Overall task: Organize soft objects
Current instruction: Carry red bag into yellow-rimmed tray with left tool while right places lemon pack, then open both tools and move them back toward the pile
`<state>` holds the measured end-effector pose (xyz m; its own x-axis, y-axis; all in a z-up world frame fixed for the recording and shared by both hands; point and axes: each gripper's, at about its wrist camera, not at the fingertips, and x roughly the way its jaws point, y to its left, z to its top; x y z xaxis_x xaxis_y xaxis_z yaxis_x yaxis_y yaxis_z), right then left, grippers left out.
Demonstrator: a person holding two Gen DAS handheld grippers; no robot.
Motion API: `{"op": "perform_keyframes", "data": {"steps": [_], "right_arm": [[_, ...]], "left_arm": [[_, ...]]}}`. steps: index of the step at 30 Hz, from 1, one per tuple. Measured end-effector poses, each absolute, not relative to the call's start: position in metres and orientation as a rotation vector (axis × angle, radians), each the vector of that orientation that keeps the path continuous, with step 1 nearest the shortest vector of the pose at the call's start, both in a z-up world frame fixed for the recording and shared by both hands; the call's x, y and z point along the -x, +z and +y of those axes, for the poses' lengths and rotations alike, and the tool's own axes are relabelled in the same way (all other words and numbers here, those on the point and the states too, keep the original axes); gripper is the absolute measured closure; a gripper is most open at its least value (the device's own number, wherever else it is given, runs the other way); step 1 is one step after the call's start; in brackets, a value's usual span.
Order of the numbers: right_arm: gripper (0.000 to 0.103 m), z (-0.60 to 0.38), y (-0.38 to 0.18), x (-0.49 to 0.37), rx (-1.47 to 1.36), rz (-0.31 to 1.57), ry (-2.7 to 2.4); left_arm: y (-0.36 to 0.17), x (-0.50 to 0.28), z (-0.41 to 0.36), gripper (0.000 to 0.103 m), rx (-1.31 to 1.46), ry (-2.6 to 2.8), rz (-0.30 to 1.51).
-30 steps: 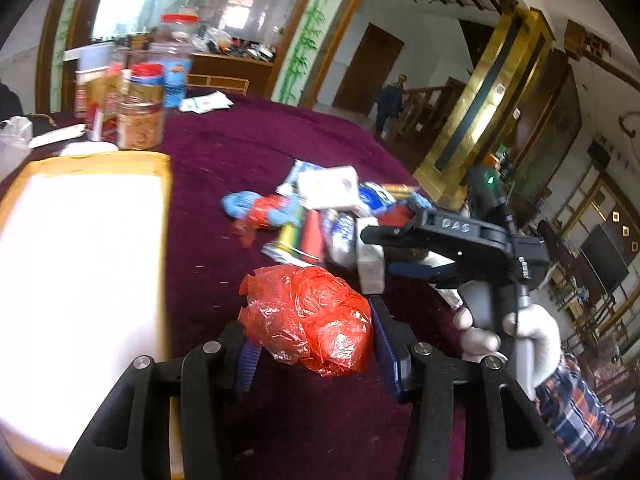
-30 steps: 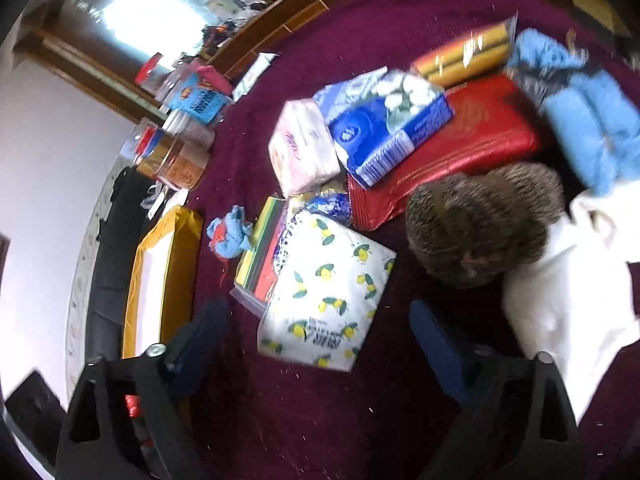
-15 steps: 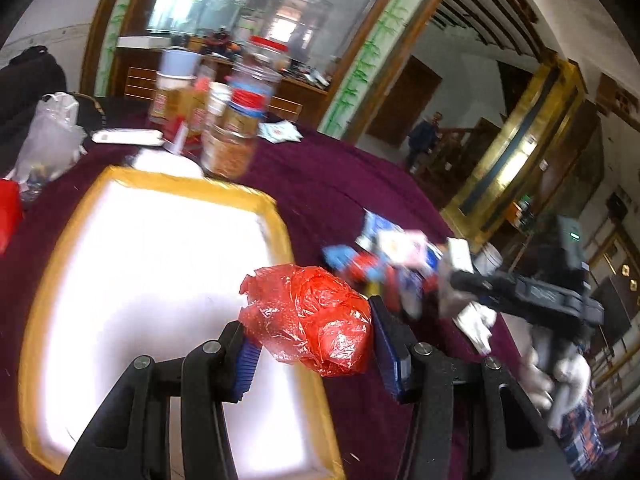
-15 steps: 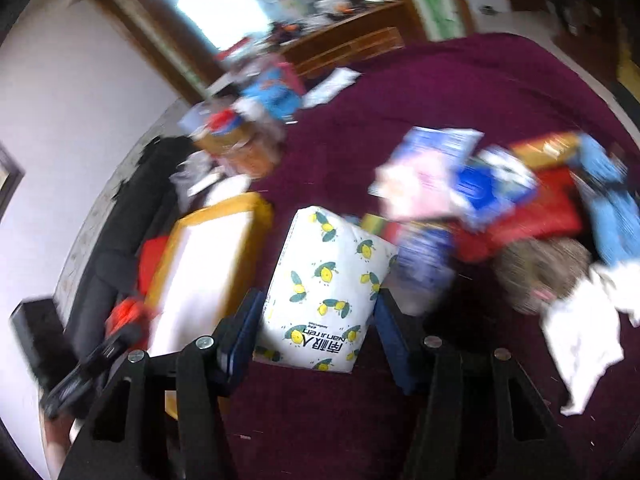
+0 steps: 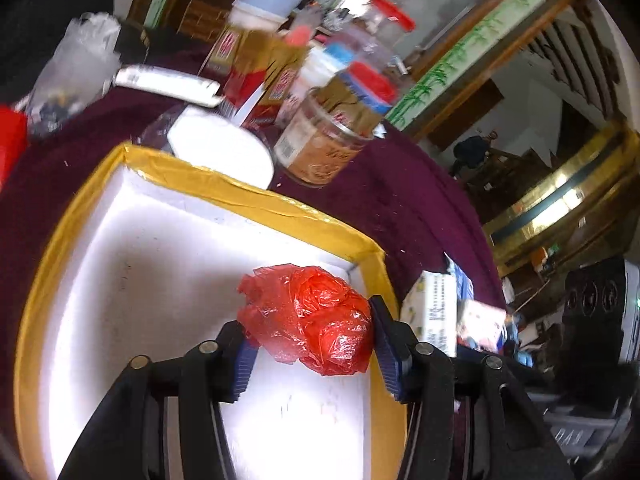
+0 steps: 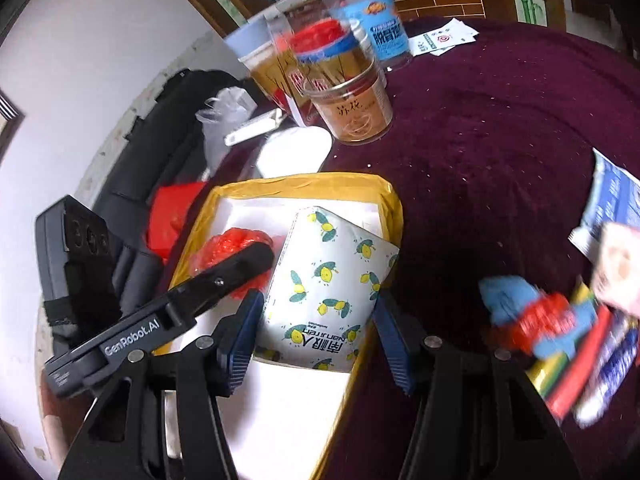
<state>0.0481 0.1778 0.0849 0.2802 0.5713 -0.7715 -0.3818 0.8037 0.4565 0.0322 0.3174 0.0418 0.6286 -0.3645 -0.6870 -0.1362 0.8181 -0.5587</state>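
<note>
We see a crumpled red plastic bag (image 5: pixel 310 320), glossy and balled up, pinched between the blue pads of the left tongs (image 5: pixel 310 340) above the white inside of the yellow-rimmed box (image 5: pixel 256 196), near its right wall. A white tissue pack (image 6: pixel 328 292) printed with yellow lemons and green leaves is clamped in the right tongs (image 6: pixel 316 336), tilted over the same box's right rim. On the maroon tabletop (image 6: pixel 500 140) to the right, blurred, we find a blue and red soft toy (image 6: pixel 532 316) beside more packets (image 6: pixel 592 360).
</note>
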Motion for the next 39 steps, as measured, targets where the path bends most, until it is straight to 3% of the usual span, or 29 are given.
{"op": "perform_keyframes", "data": {"steps": [5, 11, 20, 27, 39], "right_arm": [[0.046, 0.195, 0.075, -0.062, -0.153, 1.139, 0.618], [0.035, 0.208, 0.075, -0.070, -0.078, 1.103, 0.565], [0.034, 0.172, 0.098, -0.062, -0.124, 1.020, 0.538], [0.027, 0.086, 0.123, -0.016, -0.110, 0.861, 0.446], [0.027, -0.085, 0.104, 0.017, -0.331, 0.736, 0.230]], "left_arm": [[0.028, -0.048, 0.327, 0.039, 0.688, -0.106, 0.921], [0.027, -0.046, 0.337, 0.022, 0.745, -0.094, 0.915], [0.053, -0.025, 0.332, 0.022, 0.723, -0.103, 0.854], [0.073, 0.012, 0.309, 0.017, 0.694, -0.138, 0.843], [0.091, 0.033, 0.176, 0.013, 0.511, -0.298, 0.917]]}}
